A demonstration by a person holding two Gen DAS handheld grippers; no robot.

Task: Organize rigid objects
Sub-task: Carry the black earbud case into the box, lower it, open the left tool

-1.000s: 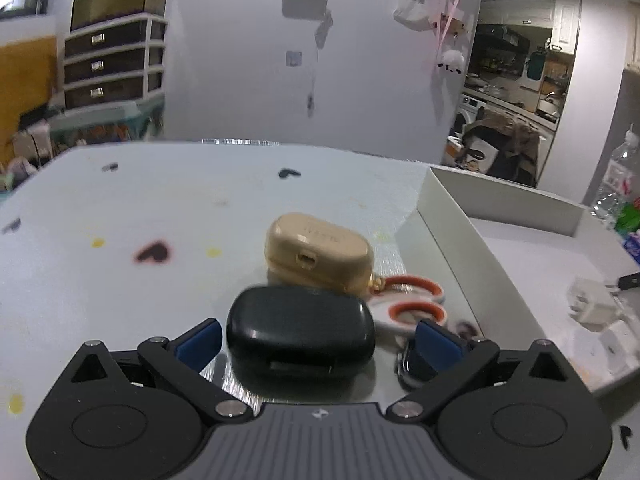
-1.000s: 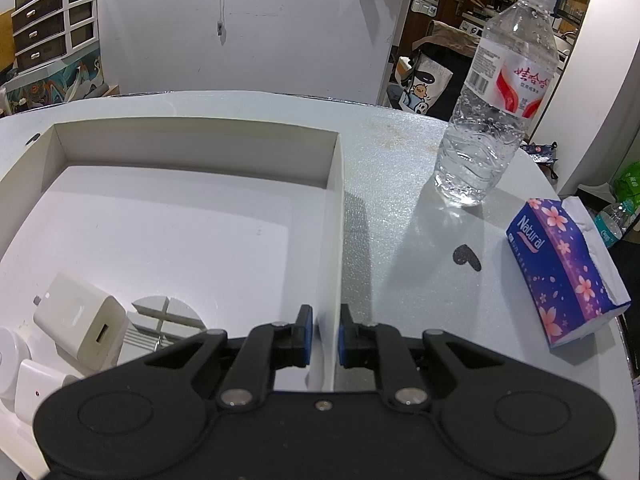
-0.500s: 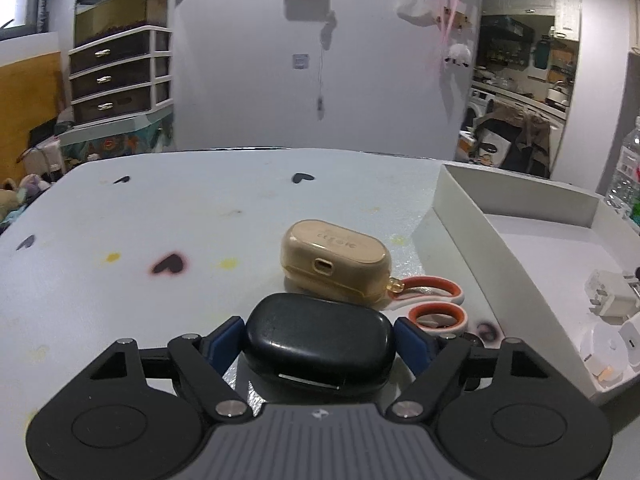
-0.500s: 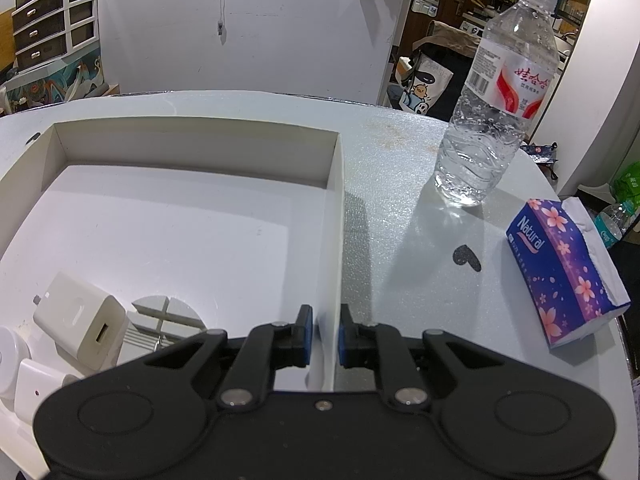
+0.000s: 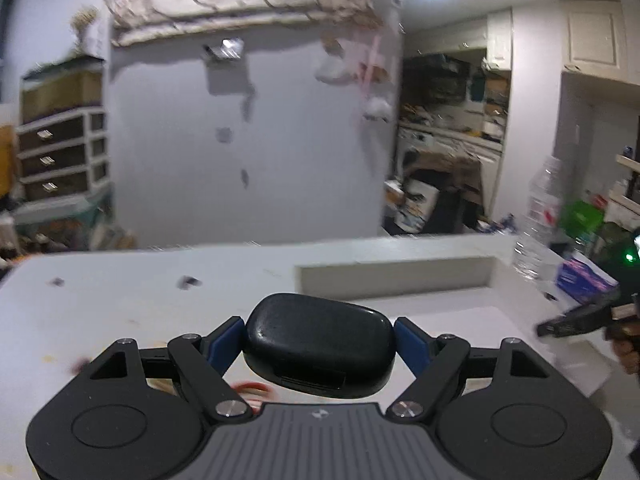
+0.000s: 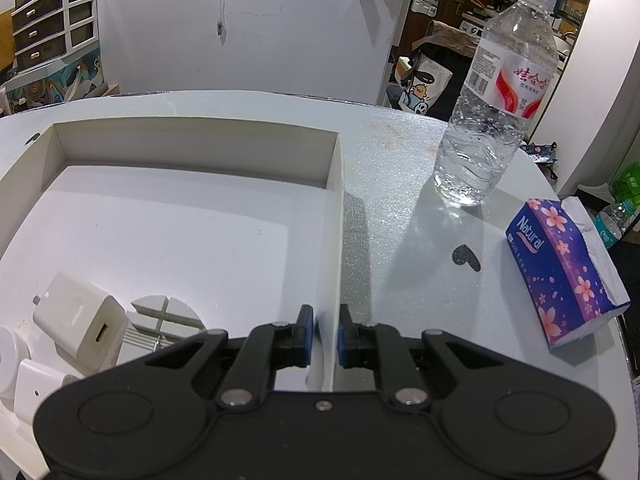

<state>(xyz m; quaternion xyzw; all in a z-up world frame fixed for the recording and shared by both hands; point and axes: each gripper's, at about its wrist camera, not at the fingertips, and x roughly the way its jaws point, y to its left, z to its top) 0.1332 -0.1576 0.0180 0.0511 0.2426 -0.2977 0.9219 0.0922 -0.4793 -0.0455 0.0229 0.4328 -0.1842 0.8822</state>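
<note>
Glossy black plastic case (image 5: 320, 346); matt white cardboard tray (image 6: 335, 216); clear, crinkled plastic bottle (image 6: 492, 120); speckled, faintly rough table (image 6: 400, 216); glossy white plastic charger (image 6: 80, 316).

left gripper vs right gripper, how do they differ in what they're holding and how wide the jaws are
The left gripper is clamped on a glossy black rounded case, lifted off the white table; the right gripper pinches the thin side wall of the shallow white cardboard box, which rests on the table. The left jaws stand wide around the case; the right jaws are nearly together. Both have black frames, blue pads and a firm grip.
</note>
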